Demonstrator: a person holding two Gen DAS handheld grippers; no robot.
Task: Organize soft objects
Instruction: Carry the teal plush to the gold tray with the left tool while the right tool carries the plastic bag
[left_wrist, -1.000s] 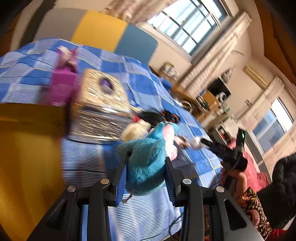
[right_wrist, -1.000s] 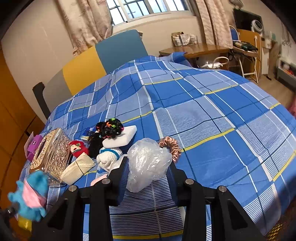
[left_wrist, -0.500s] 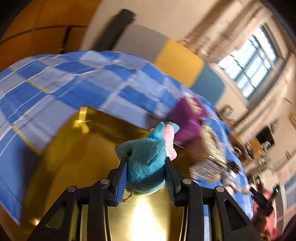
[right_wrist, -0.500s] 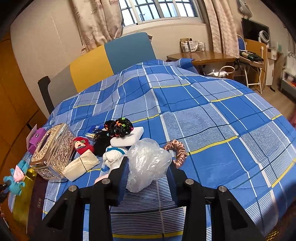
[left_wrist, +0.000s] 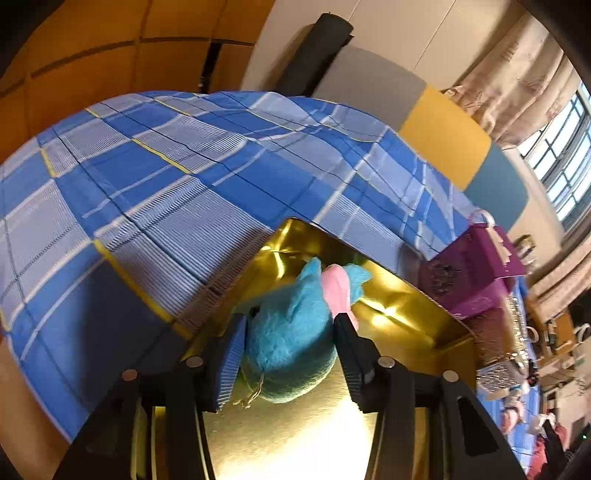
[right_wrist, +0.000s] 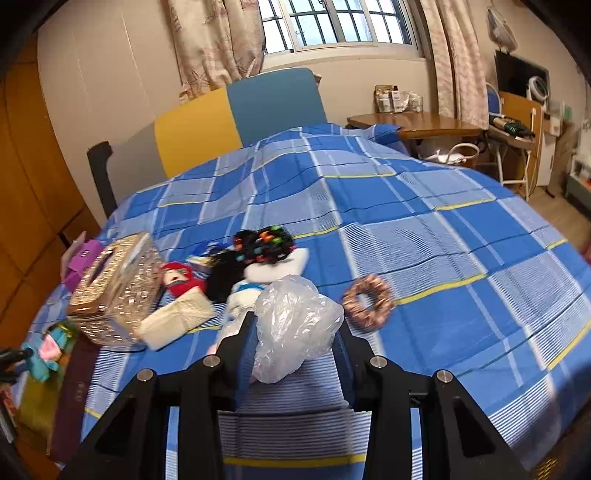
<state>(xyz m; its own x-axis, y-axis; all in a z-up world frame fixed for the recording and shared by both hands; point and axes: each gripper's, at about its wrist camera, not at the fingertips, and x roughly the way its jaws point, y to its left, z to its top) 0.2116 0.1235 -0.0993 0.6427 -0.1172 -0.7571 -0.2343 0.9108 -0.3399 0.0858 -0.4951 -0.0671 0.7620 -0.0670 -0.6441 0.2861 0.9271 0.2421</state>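
Two views are given. Left wrist view: the left gripper (left_wrist: 288, 343) points down into a gold box (left_wrist: 406, 317) beside the blue plaid bedspread (left_wrist: 147, 192). Its jaws have just been opening; the teal plush toy (left_wrist: 288, 339) sits between them, a gap showing at the left pad.

Right wrist view: the right gripper (right_wrist: 295, 343) is clamped on a crumpled clear plastic bag (right_wrist: 295, 325) above the bedspread, with a brown scrunchie (right_wrist: 367, 306) lying just beside it.
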